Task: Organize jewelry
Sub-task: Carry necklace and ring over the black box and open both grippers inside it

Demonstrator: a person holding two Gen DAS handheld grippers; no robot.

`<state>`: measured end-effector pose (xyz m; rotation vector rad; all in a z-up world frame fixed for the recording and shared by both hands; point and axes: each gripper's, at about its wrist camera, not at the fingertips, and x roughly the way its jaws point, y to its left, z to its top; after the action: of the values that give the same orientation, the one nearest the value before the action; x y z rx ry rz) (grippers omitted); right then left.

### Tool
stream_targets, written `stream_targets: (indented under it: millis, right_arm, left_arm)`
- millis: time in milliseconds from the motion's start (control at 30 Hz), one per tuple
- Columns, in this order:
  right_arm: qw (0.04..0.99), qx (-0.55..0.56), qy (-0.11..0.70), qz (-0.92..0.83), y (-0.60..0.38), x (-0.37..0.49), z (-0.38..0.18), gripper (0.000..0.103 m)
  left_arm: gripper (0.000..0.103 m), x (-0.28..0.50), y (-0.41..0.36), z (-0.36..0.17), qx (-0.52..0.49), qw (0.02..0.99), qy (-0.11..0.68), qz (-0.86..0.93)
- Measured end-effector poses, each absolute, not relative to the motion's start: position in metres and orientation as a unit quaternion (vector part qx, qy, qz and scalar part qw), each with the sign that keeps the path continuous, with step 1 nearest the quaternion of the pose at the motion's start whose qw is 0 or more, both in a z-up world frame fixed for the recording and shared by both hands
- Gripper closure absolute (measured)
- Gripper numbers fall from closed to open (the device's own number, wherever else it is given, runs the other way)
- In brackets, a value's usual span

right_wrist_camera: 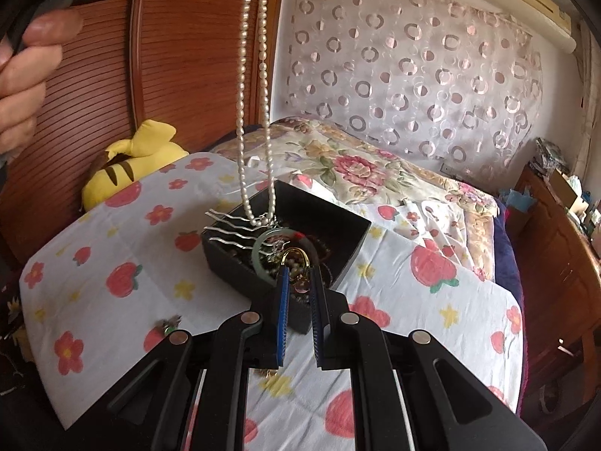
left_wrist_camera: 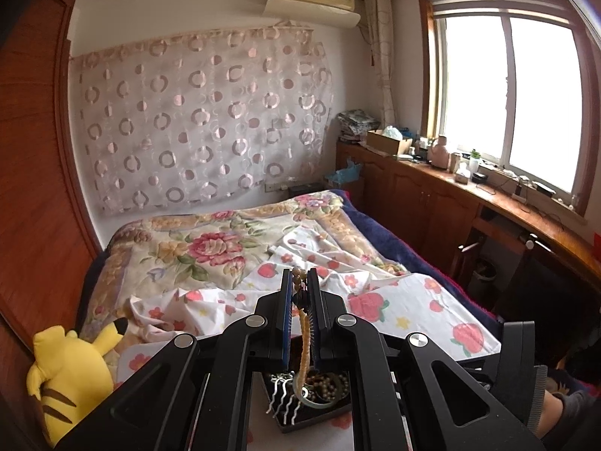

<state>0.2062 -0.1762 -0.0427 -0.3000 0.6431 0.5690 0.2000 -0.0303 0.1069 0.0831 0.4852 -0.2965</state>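
A black jewelry tray [right_wrist_camera: 349,225] sits on a strawberry-print sheet on the bed, holding a green jade bangle [right_wrist_camera: 263,259], a silver hair comb [right_wrist_camera: 229,225] and tangled beads. My left gripper [left_wrist_camera: 301,285] is shut on a pearl necklace [left_wrist_camera: 305,338], held high; the strand [right_wrist_camera: 242,86] hangs down into the tray. The tray also shows under the left gripper [left_wrist_camera: 300,419]. My right gripper [right_wrist_camera: 299,278] is low at the tray's near edge, its fingers narrowly apart around a gold ring-shaped piece [right_wrist_camera: 296,253]; I cannot tell if they grip it.
A small jewelry piece [right_wrist_camera: 169,325] lies loose on the sheet left of the right gripper. A yellow plush toy [right_wrist_camera: 127,165] lies by the wooden wardrobe [right_wrist_camera: 94,105]. A floral blanket [right_wrist_camera: 357,165] covers the far bed. A wooden counter [left_wrist_camera: 488,188] runs under the window.
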Motion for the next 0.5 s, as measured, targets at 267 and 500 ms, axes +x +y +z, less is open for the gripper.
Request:
stream_targets:
  millis: [267, 500]
  right_arm:
    - [0.888, -0.126, 0.337, 0.287, -0.167, 0.243, -0.064, 0.091]
    - [0.884, -0.129, 0.343, 0.290, -0.161, 0.254, -0.070, 0.091]
  left_arm:
    - [0.096, 0.230, -0.020, 0.036, 0.037, 0.943, 0.305, -0.130]
    - [0.096, 0.239, -0.008, -0.004, 0.020, 0.935, 0.330, -0.129]
